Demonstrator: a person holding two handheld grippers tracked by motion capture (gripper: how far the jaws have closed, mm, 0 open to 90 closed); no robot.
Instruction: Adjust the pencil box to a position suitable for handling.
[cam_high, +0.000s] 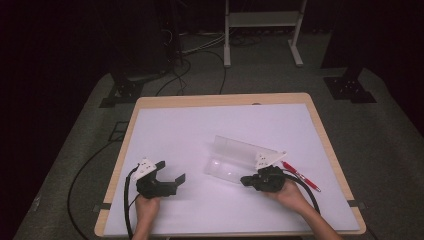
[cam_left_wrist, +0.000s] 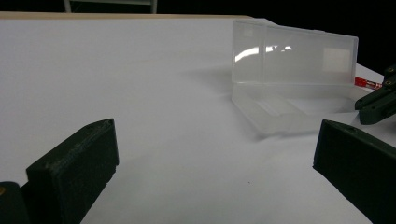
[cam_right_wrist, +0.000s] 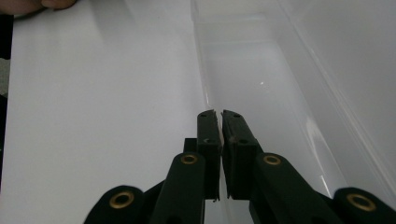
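A clear plastic case (cam_high: 235, 161) was seen lying open near the middle of the white surface (cam_high: 175, 130), its lid standing upright behind the shallow tray. The right gripper (cam_high: 246, 180) was held at the tray's near end, its jaws pressed together on what appeared to be the tray's thin wall, though the clear plastic made this hard to confirm. The left gripper (cam_high: 170, 171) was held well apart to the left, jaws spread wide and empty. A red pen (cam_high: 300, 176) was seen lying just beside the right gripper.
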